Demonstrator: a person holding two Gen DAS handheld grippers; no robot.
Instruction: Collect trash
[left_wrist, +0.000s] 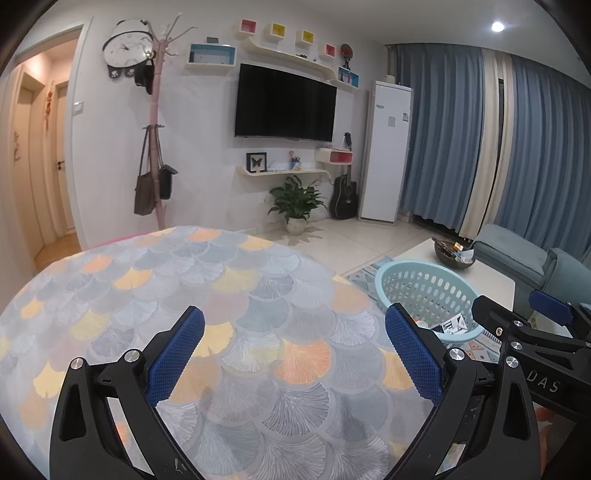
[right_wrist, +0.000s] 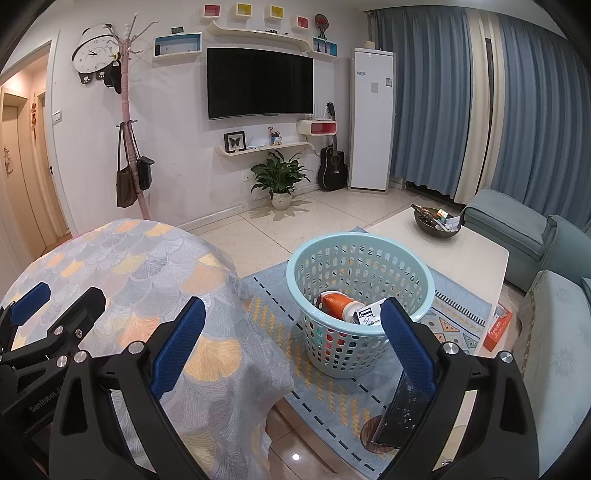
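both the left gripper (left_wrist: 293, 334) and the right gripper (right_wrist: 291, 325) hover with fingers apart and empty over the covered table (left_wrist: 192, 295), and the basket (right_wrist: 360, 295) on the rug just beside its right edge holds a bottle (right_wrist: 338, 304) and papers – so collecting seems nearly done, and next is to look for any trash left.

White letters "DAS" stand on the black frame of the right gripper (left_wrist: 546, 306), seen at the right edge of the left wrist view. In the right wrist view the left gripper (right_wrist: 55, 299) at the near left carries "GenRobot.A", partly cut off. The print on the tall white air conditioner (right_wrist: 371, 122) is too small to read.
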